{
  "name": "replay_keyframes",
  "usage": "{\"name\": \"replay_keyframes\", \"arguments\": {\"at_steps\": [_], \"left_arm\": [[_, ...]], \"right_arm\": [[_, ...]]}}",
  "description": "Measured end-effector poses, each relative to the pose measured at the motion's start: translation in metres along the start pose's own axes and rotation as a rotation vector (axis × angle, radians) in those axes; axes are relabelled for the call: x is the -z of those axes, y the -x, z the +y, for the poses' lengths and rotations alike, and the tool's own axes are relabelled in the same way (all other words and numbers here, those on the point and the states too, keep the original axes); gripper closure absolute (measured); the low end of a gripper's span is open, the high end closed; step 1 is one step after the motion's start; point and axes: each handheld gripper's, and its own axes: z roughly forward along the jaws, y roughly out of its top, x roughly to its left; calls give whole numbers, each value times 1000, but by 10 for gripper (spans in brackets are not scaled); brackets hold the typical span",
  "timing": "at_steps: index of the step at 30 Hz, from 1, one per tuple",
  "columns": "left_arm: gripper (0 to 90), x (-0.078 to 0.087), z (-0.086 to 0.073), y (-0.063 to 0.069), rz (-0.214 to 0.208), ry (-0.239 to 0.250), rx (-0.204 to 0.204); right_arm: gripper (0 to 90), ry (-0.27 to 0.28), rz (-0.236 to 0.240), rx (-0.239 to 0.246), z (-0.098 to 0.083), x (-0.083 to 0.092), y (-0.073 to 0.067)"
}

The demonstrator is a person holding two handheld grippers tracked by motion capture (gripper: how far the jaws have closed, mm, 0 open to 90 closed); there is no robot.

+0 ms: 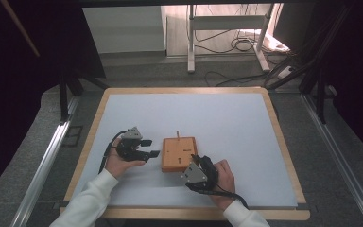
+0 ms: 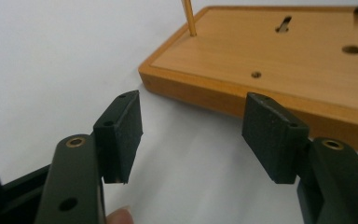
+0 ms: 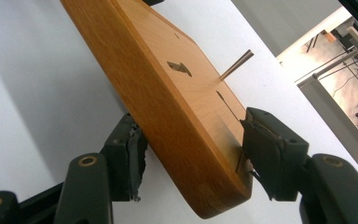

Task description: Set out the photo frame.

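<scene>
Jaws of right gripper [image 3: 191, 149] clamp wooden board [image 3: 177, 102]; left gripper [image 2: 191, 135] open, empty.

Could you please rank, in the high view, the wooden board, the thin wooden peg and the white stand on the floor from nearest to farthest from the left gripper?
1. Wooden board, just right of the left gripper.
2. Thin wooden peg, at the board's far edge.
3. White stand, on the floor beyond the table.

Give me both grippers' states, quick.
Left gripper: open, empty, beside the board.
Right gripper: shut on the board's corner.
</scene>
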Motion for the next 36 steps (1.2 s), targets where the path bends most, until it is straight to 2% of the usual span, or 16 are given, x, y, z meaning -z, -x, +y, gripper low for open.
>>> {"name": "replay_keyframes", "arguments": {"at_steps": [3, 5, 11, 13, 23, 29, 36], "left_arm": [[367, 0, -6, 2, 10, -23, -8], [365, 1, -12, 2, 12, -31, 3], [363, 5, -19, 1, 15, -32, 21], [363, 6, -21, 1, 13, -36, 15], [363, 5, -24, 2, 6, -43, 23], [363, 3, -25, 1, 1, -51, 21], [363, 2, -27, 0, -1, -56, 30]], "right_arm": [[416, -1, 0, 0, 0, 0, 1], [422, -3, -4, -2, 1, 1, 2], [433, -6, -10, 2, 4, 2, 5], [440, -9, -11, 0, 6, 3, 7], [471, -9, 1, 16, 14, 2, 10], [502, -3, 2, 30, 19, 3, 16], [536, -10, 32, 59, 26, 1, 24]]}}
